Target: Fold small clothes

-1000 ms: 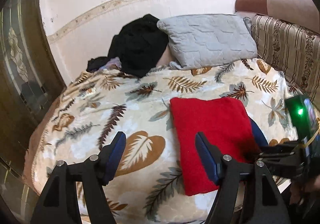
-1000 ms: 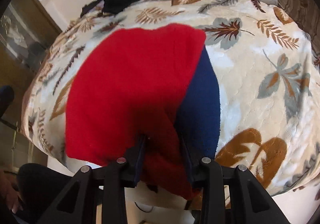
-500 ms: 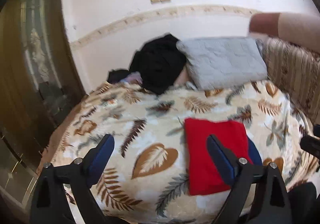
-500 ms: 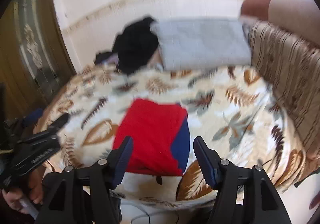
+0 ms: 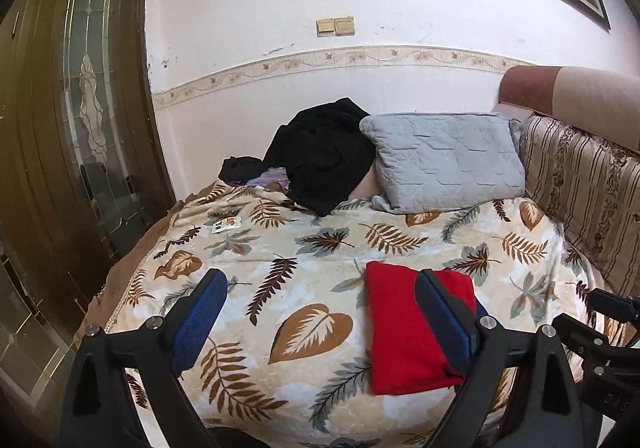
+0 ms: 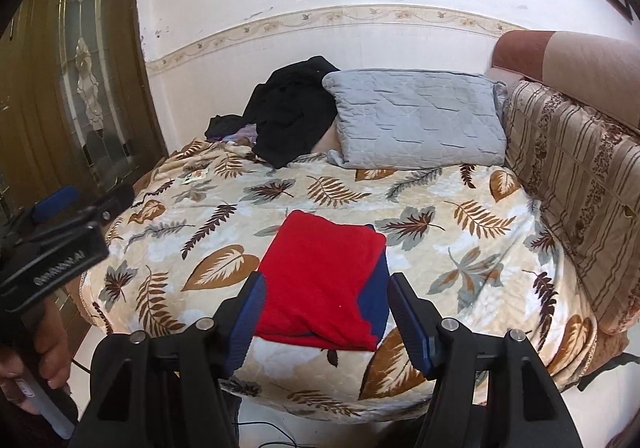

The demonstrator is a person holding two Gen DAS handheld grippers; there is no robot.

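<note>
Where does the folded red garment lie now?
In both views, the red garment lies on the leaf-print blanket near the bed's front edge, well forward of the grey pillow.

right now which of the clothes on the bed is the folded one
The red garment near the bed's front edge: it lies flat in a neat rectangle. The black clothes by the grey pillow sit in a crumpled heap.

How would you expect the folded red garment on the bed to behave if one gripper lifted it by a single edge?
The folded red garment looks like soft fleece, so it would probably droop and unfold. Its blue layer peeks out, so the layers may slip apart. It seems light.
</note>
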